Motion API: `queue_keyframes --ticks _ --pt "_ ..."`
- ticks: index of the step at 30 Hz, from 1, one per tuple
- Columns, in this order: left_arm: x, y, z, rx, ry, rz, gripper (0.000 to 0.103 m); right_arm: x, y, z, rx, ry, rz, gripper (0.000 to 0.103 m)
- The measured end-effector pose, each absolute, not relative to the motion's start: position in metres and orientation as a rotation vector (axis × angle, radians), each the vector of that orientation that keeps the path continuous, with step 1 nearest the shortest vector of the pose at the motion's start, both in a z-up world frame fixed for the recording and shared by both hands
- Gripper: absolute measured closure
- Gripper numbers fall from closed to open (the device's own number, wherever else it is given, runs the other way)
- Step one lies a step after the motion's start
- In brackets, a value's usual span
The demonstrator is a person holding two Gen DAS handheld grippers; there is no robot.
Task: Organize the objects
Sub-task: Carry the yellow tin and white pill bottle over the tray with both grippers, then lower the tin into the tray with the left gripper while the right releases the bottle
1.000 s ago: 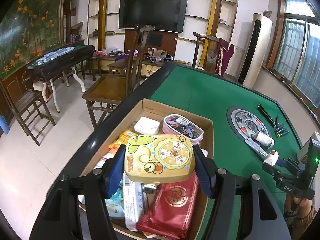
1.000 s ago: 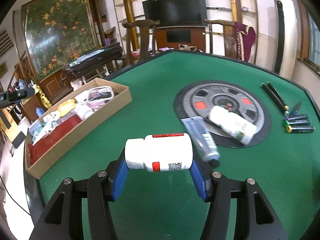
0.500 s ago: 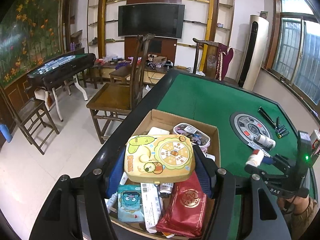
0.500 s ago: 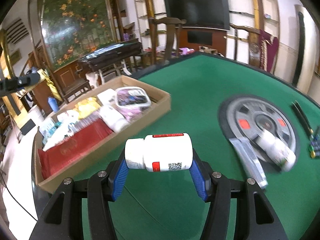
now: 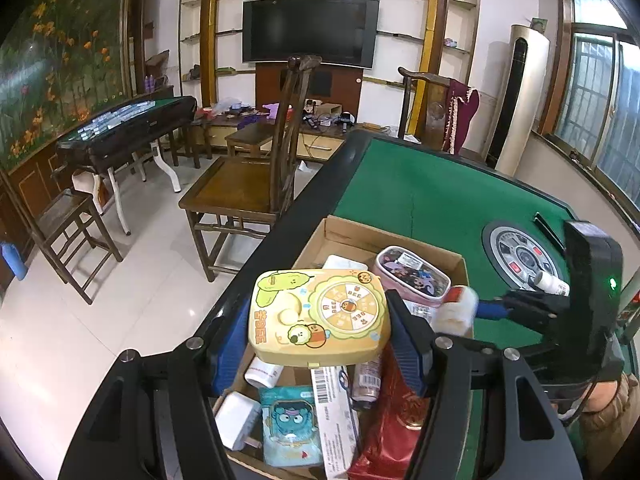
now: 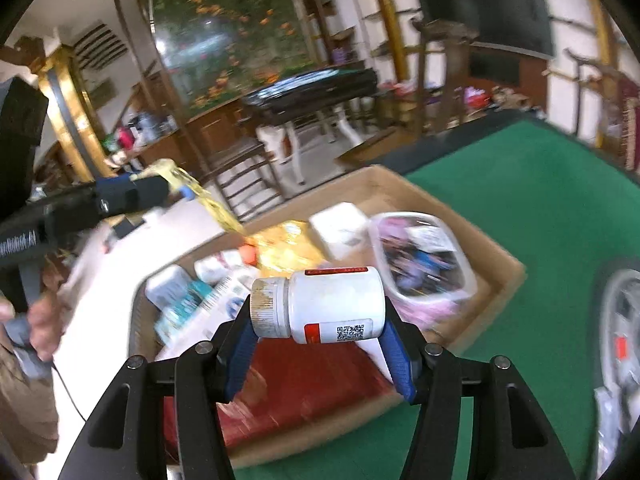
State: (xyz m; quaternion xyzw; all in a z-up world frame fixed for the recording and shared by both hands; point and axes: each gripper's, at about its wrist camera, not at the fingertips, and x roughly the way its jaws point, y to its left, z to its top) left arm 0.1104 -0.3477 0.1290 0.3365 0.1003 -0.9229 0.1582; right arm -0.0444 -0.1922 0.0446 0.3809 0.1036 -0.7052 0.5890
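Note:
My left gripper (image 5: 320, 332) is shut on a yellow cartoon box (image 5: 320, 316) and holds it above the near end of the cardboard box (image 5: 392, 236). My right gripper (image 6: 318, 336) is shut on a white pill bottle (image 6: 320, 306) lying sideways, hovering over the red pouch (image 6: 312, 384) in the cardboard box (image 6: 504, 276). In the left wrist view the right gripper (image 5: 464, 312) comes in from the right with the white bottle (image 5: 456, 314) at the box's right wall. The left gripper (image 6: 180, 188) with the yellow box (image 6: 204, 200) shows at the left of the right wrist view.
The cardboard box holds a pink lidded case (image 5: 412, 276), a red pouch (image 5: 396, 424), a blue cartoon packet (image 5: 292, 424) and several small bottles. A round centre plate (image 5: 520, 256) with a white bottle (image 5: 552, 282) sits on the green table (image 5: 432, 192). A wooden chair (image 5: 248, 184) stands left of the table.
The right gripper has swung left with the white bottle, from over the green felt to above the cardboard box. The left gripper drew back slightly, still holding the yellow box.

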Motion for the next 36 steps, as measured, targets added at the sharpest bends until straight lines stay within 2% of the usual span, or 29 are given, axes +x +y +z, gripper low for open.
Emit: queue_keyframes --ticks 8,15,26,36 --pt "0.102 -0.365 0.126 0.977 0.316 -2.625 0.039 -0.055 -0.249 0.027 0.992 0.258 -1.564 0.041" --pt "0.059 -0.378 0.128 1.040 0.347 -2.640 0.039 -0.070 -0.252 0.017 1.006 0.241 -1.600 0.041" --pt "-0.046 -0.386 0.085 1.249 0.364 -2.550 0.039 -0.069 -0.241 0.009 0.979 0.295 -1.635 0.041" --pt "-0.068 -0.382 0.058 1.334 0.364 -2.518 0.039 -0.072 -0.238 0.010 0.981 0.267 -1.625 0.041"
